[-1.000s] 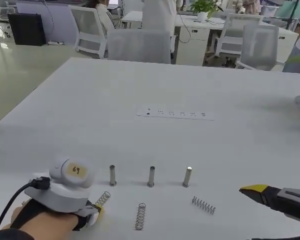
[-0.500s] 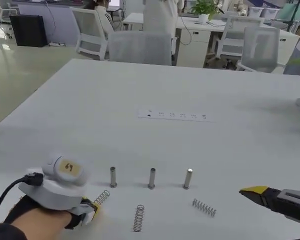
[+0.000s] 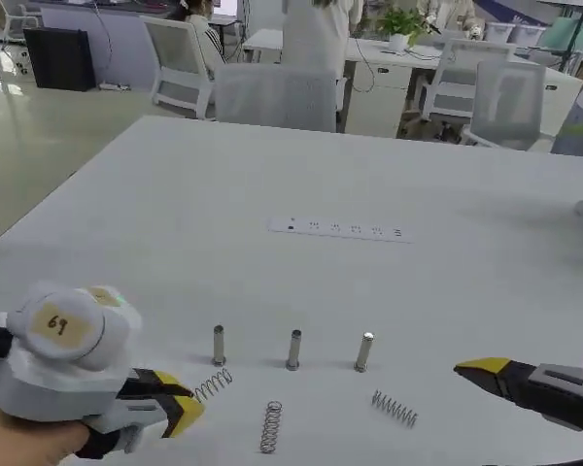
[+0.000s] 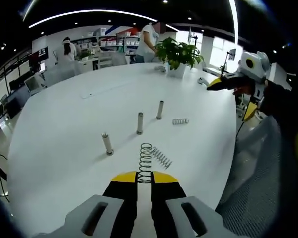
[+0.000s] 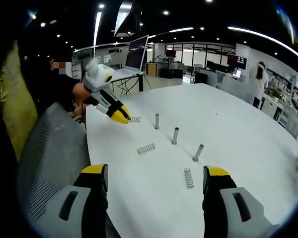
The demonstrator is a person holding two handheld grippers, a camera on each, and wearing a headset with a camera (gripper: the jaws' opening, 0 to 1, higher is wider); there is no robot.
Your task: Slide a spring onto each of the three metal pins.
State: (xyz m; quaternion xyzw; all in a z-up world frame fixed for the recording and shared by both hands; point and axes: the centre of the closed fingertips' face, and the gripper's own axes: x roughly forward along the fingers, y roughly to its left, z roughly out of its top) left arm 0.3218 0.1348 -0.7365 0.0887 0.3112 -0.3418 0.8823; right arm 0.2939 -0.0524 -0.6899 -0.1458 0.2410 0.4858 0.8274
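Now: left hand-held gripper [image 3: 180, 408] is clamping a spring [image 3: 214, 385]; right hand-held gripper [image 3: 486, 369] is hovering open.
At far left, the jaws are gripping the spring's end near the left pin [image 3: 219, 345], not on it. Middle pin [image 3: 293, 349] and right pin [image 3: 364, 351] are standing bare on the bench [image 3: 369, 155]. A second spring [image 3: 271, 425] and third spring [image 3: 394, 408] are lying before them. Right jaws are standing well apart.

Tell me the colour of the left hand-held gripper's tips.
Yellow on the left hand-held gripper, black behind; clearest in the left gripper view.
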